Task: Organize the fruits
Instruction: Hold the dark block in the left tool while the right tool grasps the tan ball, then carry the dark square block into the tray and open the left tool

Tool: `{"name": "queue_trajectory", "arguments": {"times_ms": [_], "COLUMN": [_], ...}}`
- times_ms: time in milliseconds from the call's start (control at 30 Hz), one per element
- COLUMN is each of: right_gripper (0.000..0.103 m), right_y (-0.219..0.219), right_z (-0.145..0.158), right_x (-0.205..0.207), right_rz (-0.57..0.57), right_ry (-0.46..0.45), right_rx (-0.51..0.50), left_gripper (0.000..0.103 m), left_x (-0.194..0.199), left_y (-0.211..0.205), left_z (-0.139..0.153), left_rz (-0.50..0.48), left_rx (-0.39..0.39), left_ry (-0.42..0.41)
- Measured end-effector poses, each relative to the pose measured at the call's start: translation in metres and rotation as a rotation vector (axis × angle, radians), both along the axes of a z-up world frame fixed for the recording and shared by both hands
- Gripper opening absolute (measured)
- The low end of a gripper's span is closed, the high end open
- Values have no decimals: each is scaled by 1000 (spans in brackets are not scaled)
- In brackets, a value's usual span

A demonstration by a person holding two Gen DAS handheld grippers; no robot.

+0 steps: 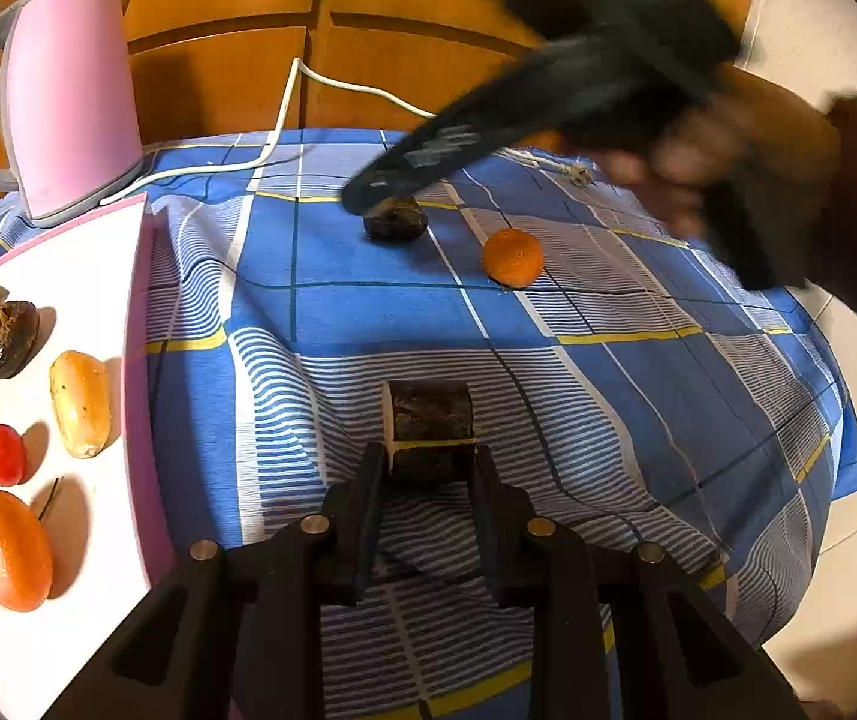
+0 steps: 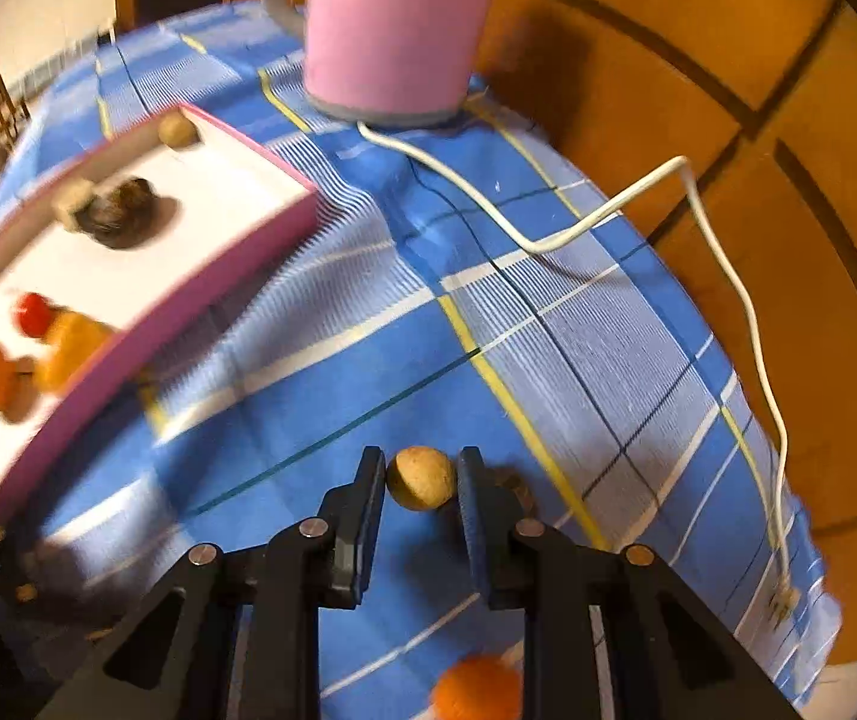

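My left gripper point(image 1: 428, 451) is shut on a dark-skinned fruit slice point(image 1: 431, 420) with a pale cut face, low over the blue checked cloth point(image 1: 608, 420). My right gripper point(image 2: 421, 457) is shut on a small tan round fruit point(image 2: 422, 477), its pads touching both sides. In the left wrist view that gripper point(image 1: 368, 195) is a blurred black shape over a dark wrinkled fruit point(image 1: 395, 222). An orange point(image 1: 512, 257) lies to the right of the dark fruit; the same orange point(image 2: 476, 690) shows below my right fingers.
A white tray with a pink rim point(image 1: 86, 264) at the left holds an orange, a red fruit, a yellow oblong fruit, a dark fruit and a tan ball. A pink kettle point(image 1: 68, 102) stands behind it, with its white cord point(image 2: 608, 210) across the cloth. Wooden doors stand behind the table.
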State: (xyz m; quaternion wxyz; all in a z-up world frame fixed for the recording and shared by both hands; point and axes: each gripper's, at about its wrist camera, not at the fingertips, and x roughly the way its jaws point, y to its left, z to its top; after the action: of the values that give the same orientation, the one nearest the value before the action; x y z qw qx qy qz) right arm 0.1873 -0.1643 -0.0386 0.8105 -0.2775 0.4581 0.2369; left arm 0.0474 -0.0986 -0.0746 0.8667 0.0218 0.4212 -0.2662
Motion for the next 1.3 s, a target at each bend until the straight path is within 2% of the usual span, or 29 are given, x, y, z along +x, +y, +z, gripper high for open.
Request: {"name": "queue_trajectory", "arguments": {"times_ms": [100, 167, 233, 433, 633, 833, 1000, 1167, 1300], "right_gripper": [25, 25, 25, 25, 25, 25, 25, 25, 25], "right_y": [-19, -40, -61, -102, -105, -109, -110, -112, -110], "right_z": [11, 9, 1, -28, -31, -32, -33, -33, -33], "right_x": [-30, -52, -70, -113, -123, -119, -120, -120, -121], "right_rz": [-45, -126, -210, -455, -536, -573, -579, -574, -572], "right_ry": [7, 37, 75, 99, 38, 27, 23, 22, 17], "right_rx": [73, 128, 184, 236, 297, 337, 337, 343, 337], "left_gripper": [28, 28, 28, 28, 27, 26, 26, 26, 26], "left_x": [-1, -2, -2, 0, 2, 0, 2, 13, 20], "left_y": [0, 0, 0, 0, 1, 15, 55, 129, 182], "left_z": [0, 0, -1, -1, 6, 33, 60, 75, 68], "left_rz": [4, 10, 11, 12, 17, 32, 121, 322, 474], "left_rx": [1, 0, -1, 5, 3, -43, -99, -104, -69], "left_ry": [-1, 2, 3, 8, 25, -4, -16, -19, 1]}}
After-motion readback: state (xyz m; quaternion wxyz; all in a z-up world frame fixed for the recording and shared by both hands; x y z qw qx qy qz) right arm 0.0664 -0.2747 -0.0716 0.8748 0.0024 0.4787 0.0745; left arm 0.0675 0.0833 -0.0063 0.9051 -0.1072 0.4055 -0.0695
